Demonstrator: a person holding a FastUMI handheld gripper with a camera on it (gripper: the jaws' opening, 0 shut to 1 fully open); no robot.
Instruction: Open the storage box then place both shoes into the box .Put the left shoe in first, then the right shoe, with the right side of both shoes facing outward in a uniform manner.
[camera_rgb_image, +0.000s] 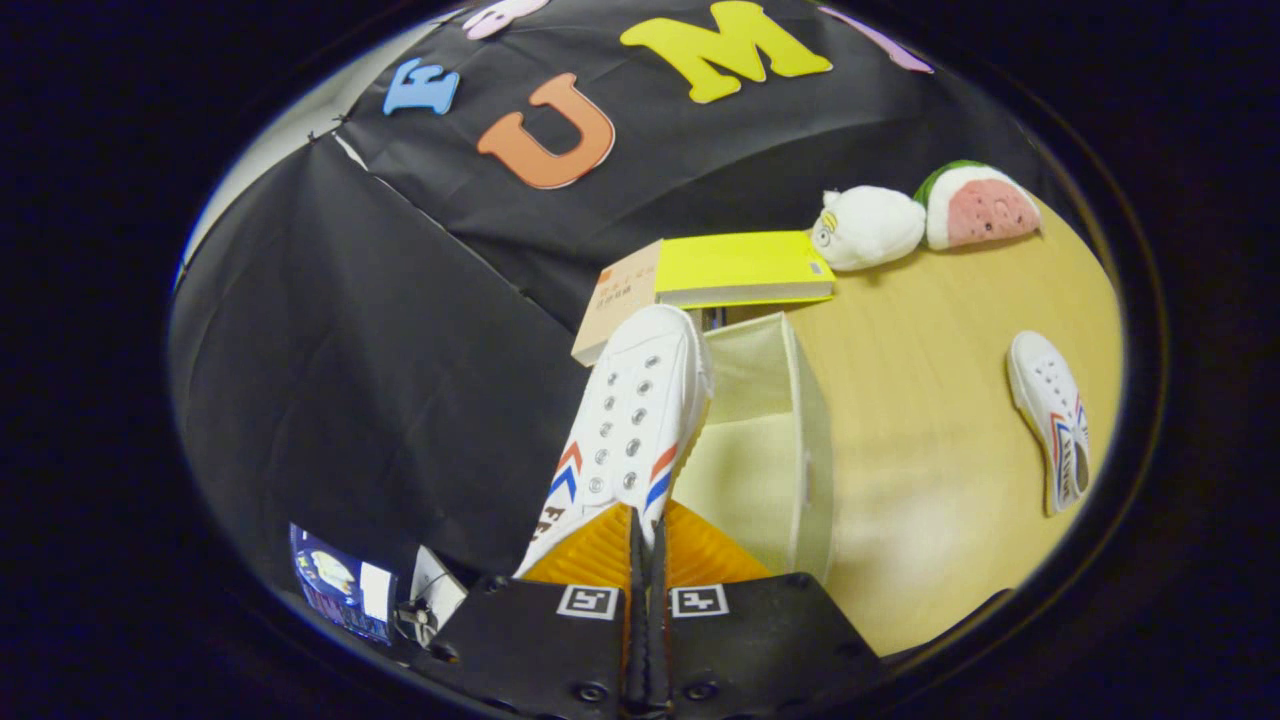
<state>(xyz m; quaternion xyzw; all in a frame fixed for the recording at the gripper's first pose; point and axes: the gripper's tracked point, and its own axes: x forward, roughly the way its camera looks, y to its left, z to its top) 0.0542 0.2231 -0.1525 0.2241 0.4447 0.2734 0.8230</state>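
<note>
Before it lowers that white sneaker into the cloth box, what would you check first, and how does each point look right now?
1. Grip: the gripper has its fingers closed on the rear of the white canvas sneaker with red and blue chevrons: ok.
2. Box open: the beige fabric storage box shows an open cavity: ok.
3. Box free inside: no shoe seen, though part is hidden by the held sneaker: cannot tell.
4. Held sneaker over the opening: it overlaps the box's near edge, depth unclear: cannot tell.
5. Is it the left shoe: cannot tell.
6. Second white sneaker lies apart on the light wooden table, waiting: ok.
</note>
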